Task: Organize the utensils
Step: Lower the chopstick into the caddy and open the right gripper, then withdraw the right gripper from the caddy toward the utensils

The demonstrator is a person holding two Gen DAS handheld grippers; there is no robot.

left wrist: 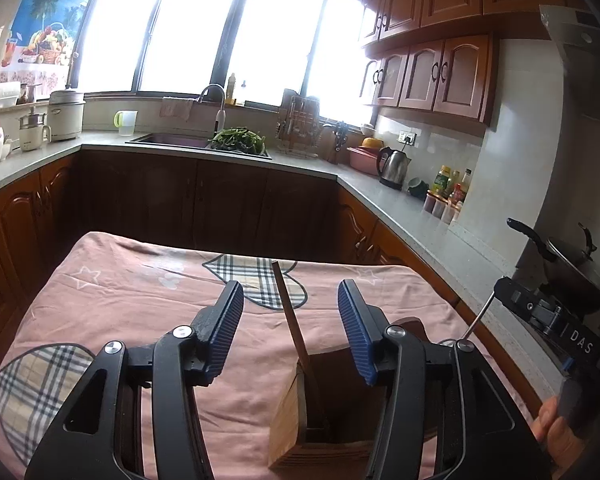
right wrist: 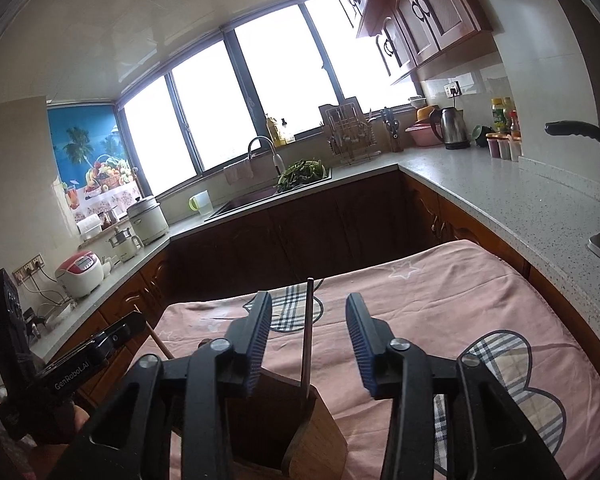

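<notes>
A wooden utensil holder (left wrist: pixel 296 420) stands on the pink cloth-covered table (left wrist: pixel 140 280), low between the fingers of my left gripper (left wrist: pixel 291 302). A brown wooden stick (left wrist: pixel 290 312) stands in it, leaning left. My left gripper is open and empty above the holder. In the right wrist view the holder (right wrist: pixel 284 428) sits below my right gripper (right wrist: pixel 308 320), which is open and empty. A thin utensil handle (right wrist: pixel 307 332) rises from the holder between its fingers. The other gripper (right wrist: pixel 100 344) shows at the left, and the wooden stick (right wrist: pixel 160 342) beside it.
Grey kitchen counters wrap around the table, with a sink (left wrist: pixel 172 140), a kettle (left wrist: pixel 394 166), bottles (left wrist: pixel 448 188) and a pan (left wrist: pixel 568 256) at the right. Appliances (left wrist: pixel 64 114) stand at the left. The right gripper's body (left wrist: pixel 548 316) is close at the right.
</notes>
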